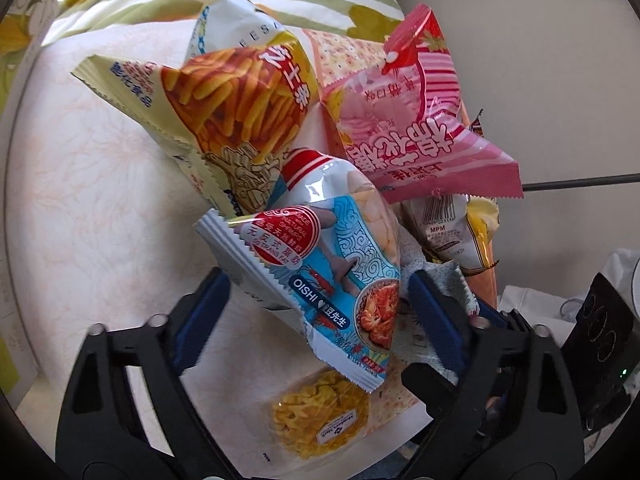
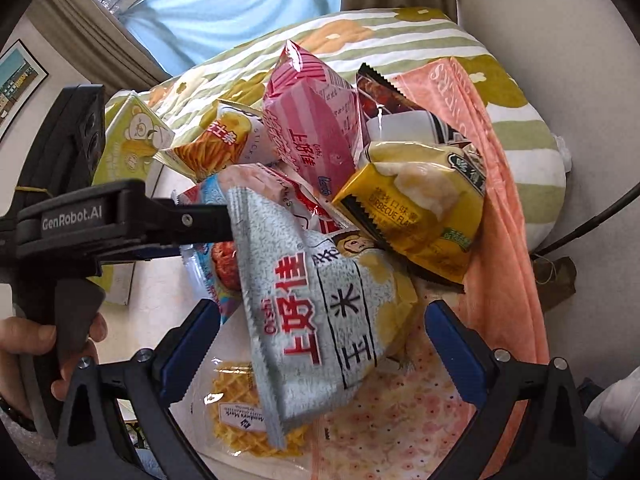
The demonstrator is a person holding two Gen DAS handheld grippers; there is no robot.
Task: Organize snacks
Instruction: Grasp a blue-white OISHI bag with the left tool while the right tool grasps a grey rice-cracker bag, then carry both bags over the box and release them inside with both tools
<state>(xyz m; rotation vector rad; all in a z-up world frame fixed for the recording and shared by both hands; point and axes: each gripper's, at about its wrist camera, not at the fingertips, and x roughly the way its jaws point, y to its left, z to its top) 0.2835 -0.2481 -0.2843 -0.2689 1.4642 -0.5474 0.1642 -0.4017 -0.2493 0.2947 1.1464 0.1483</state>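
A heap of snack bags lies on a pale surface. In the left wrist view my left gripper (image 1: 316, 312) is open, its blue pads either side of a blue Oishi shrimp bag (image 1: 320, 276). Behind it are an orange fries-stick bag (image 1: 236, 108) and a pink striped bag (image 1: 404, 120). In the right wrist view my right gripper (image 2: 320, 340) is open around a pale green Oishi corn bag (image 2: 320, 312), not closed on it. The left gripper (image 2: 188, 220) reaches in from the left, touching that bag's top edge. A yellow barbecue bag (image 2: 420, 208) and the pink bag (image 2: 312, 128) lie behind.
A wrapped yellow waffle (image 2: 240, 420) lies under the heap near the front. A peach towel (image 2: 500, 200) runs along the right. A green striped floral pillow (image 2: 400, 40) sits behind. A green bear-print box (image 2: 132, 140) stands left. A black device (image 1: 600, 332) is at right.
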